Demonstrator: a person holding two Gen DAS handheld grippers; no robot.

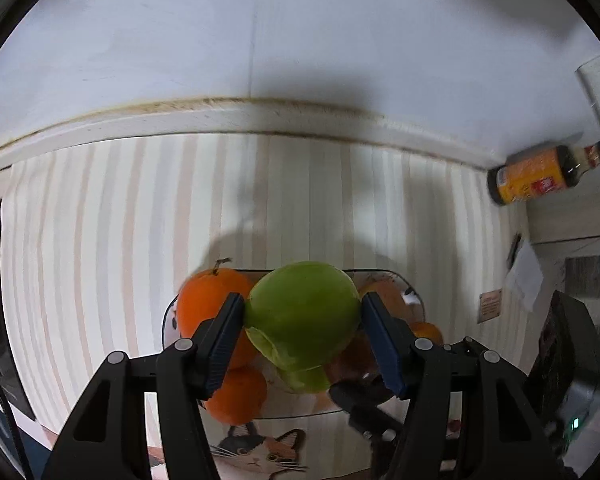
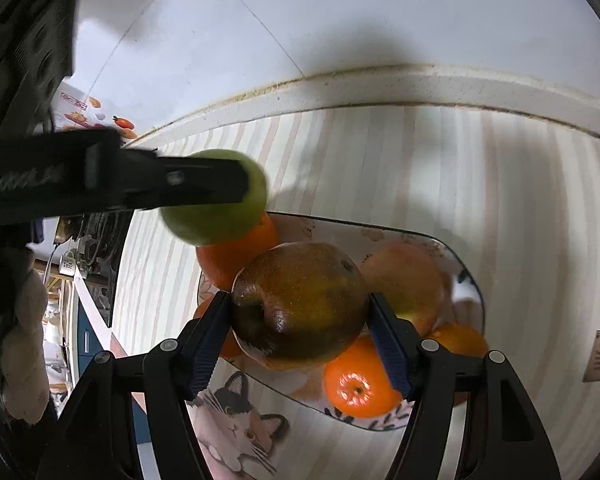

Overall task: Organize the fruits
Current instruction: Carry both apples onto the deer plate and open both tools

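The left gripper (image 1: 302, 320) is clenched on a smooth green apple (image 1: 300, 320), its ribbed blue pads pressed against both sides of the fruit, which hangs above a glossy rounded-rectangular tray (image 1: 168, 320) printed with a cartoon cat. Only the left wrist view shows the dark bottle (image 1: 548, 172) with an orange label lying at the far right near the wall, and a white slip of paper (image 1: 524, 280) beside the striped cloth (image 1: 100, 260). The right wrist view alone shows the right gripper (image 2: 300, 312) grasping a large brownish-red apple (image 2: 300, 300), dull-skinned and speckled, stem dimple facing the camera, held over the same tray. That view also catches the left gripper from the side as a blurred black bar across the green apple, and a person's pale fuzzy sleeve (image 2: 24, 320) at the left edge. Below the held apple sit a paler reddish apple (image 2: 408, 280) and several shiny, dimpled oranges (image 2: 356, 384) on the tray. The cloth is soft, with pale pink and cream stripes, running up to a chipped white ledge (image 2: 420, 88) and a smooth white wall.
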